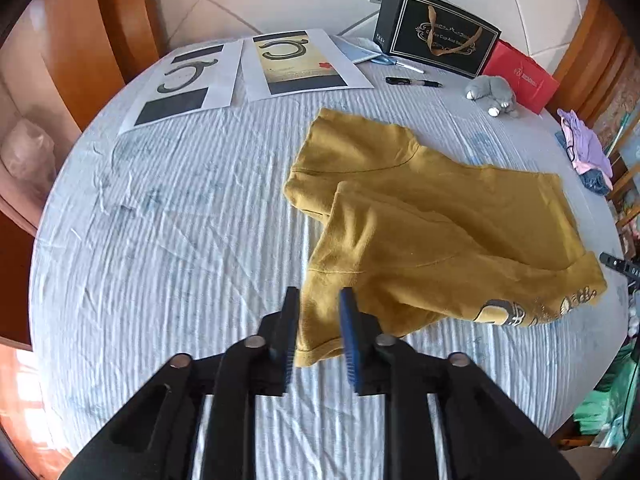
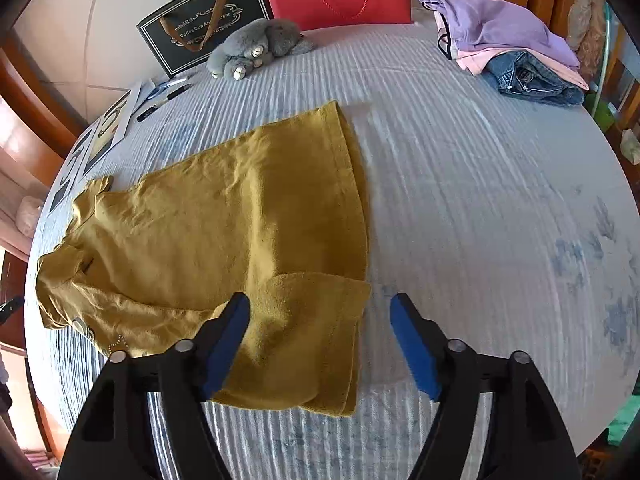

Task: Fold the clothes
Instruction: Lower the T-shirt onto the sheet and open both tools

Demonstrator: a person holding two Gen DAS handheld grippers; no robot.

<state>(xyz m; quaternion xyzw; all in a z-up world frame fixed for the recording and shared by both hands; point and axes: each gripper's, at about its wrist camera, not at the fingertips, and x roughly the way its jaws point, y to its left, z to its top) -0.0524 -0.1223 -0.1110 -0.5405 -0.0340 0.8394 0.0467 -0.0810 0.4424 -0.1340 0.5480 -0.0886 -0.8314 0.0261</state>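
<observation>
Left wrist view, left to right: two printed paper sheets with dark horseshoe graphics (image 1: 248, 68) at the far edge of the round table under a white ribbed cloth (image 1: 168, 208), then a black pen (image 1: 414, 82), a black gift bag with gold lettering (image 1: 438, 38), a grey plush toy (image 1: 494, 94), a red paper bag (image 1: 524, 82). The mustard-yellow cotton t-shirt (image 1: 420, 216) lies right of centre, partly folded, one sleeve side lapped over the body, printed front peeking out at the near right. The left gripper (image 1: 320, 312) hangs above the shirt's near-left corner, jaws narrow but apart, cloth seen between them, not pinched.

Right wrist view: same t-shirt (image 2: 240, 216) on the left half, its hem corner turned up near the camera. The right gripper (image 2: 320, 320) has its jaws wide, straddling that turned corner, nothing held. Far right, a stack of folded lilac, pink and denim clothes (image 2: 516, 56).

Step, my read: between folds, both tools free after a lay-down. Next likely calls for pinching both near edges and carrying them across evenly, keeping the layers from sliding.
</observation>
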